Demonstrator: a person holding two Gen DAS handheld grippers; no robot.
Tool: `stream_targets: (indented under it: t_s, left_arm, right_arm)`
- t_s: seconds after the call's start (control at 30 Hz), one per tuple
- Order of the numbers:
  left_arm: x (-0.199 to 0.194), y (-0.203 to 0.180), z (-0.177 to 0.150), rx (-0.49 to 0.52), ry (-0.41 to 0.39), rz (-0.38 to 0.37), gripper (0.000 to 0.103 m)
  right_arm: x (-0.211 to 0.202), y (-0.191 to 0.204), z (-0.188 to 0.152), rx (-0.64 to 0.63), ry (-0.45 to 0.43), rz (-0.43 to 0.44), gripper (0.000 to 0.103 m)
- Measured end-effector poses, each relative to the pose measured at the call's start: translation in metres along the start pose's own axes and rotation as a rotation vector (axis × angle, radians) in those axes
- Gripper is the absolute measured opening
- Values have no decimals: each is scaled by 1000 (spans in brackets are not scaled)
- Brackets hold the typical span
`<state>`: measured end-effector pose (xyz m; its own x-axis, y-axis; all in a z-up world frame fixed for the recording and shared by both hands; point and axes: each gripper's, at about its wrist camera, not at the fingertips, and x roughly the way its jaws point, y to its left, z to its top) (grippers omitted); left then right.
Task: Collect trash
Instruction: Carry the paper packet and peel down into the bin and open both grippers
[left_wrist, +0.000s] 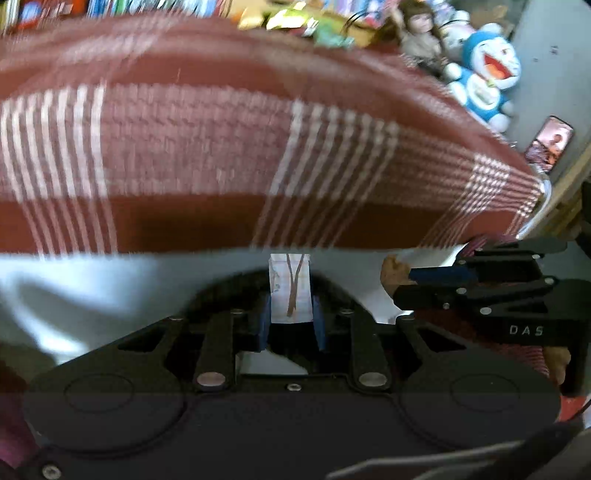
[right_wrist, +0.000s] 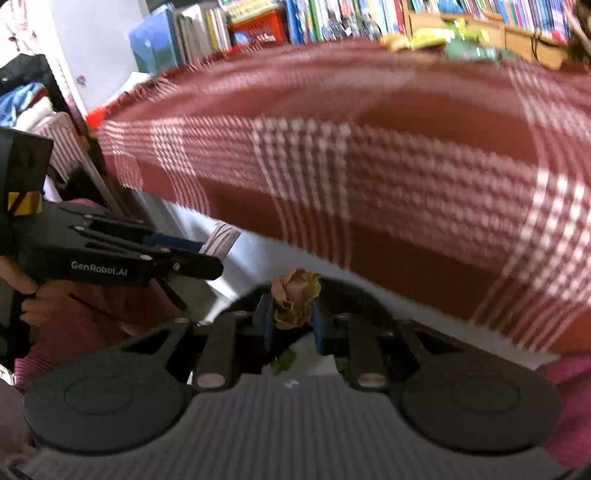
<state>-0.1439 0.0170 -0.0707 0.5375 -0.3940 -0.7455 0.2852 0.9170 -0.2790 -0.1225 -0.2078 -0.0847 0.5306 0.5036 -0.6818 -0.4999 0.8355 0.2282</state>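
My left gripper (left_wrist: 290, 291) is shut on a small white paper packet (left_wrist: 290, 288) with a brown streak, held upright between the blue pads. My right gripper (right_wrist: 293, 306) is shut on a crumpled wad of tan and yellow-green paper (right_wrist: 295, 299). Each gripper shows in the other's view: the right gripper (left_wrist: 413, 275) at the right with the brown wad (left_wrist: 393, 273) at its tip, the left gripper (right_wrist: 218, 254) at the left with a striped white scrap (right_wrist: 221, 238) at its tip. Both hang just off the near edge of a bed.
A red blanket (left_wrist: 221, 147) with white check stripes covers the bed over a pale sheet (left_wrist: 110, 280). Behind it stand a bookshelf (right_wrist: 351, 18), snack packets (left_wrist: 291, 18), a doll (left_wrist: 421, 33) and a blue plush toy (left_wrist: 484, 74). A hand (right_wrist: 29, 295) grips the left handle.
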Motion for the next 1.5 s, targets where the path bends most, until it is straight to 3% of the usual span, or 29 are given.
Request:
stream_targets:
  t_s: [0.2,0.47,0.97,1.0,1.03,1.17,1.3,1.5]
  left_arm:
    - [26,2,-17,-24,62,20,22]
    - [36,0,-15,-6,94,25,23]
    - [39,-1,-12,-2,96,27,23]
    - [39,-1,-12,-4,94,28,27]
    - [39,-1,-12,-6,93,26,33]
    - [36,-1,-11,-12,81,23,40]
    - [31,-1,-8,-11,63,34,50]
    - [11,-4,10,26,22,36,53]
  right_arm:
    - [18,-8,-15,20,49,-30,27]
    - [26,-10,-15,18,65,-32,28]
    - [31,-11,-12,23,69,-38,34]
    - [31,-12,-12,25,67,-39,39]
    - [31,-12,-12,28,65,-40,51]
    - [30,-13,-12,36,58,-38,60]
    - [29,-12,-11,40,51,-43,64]
    - [11,-9,4,19,-11,-43,64]
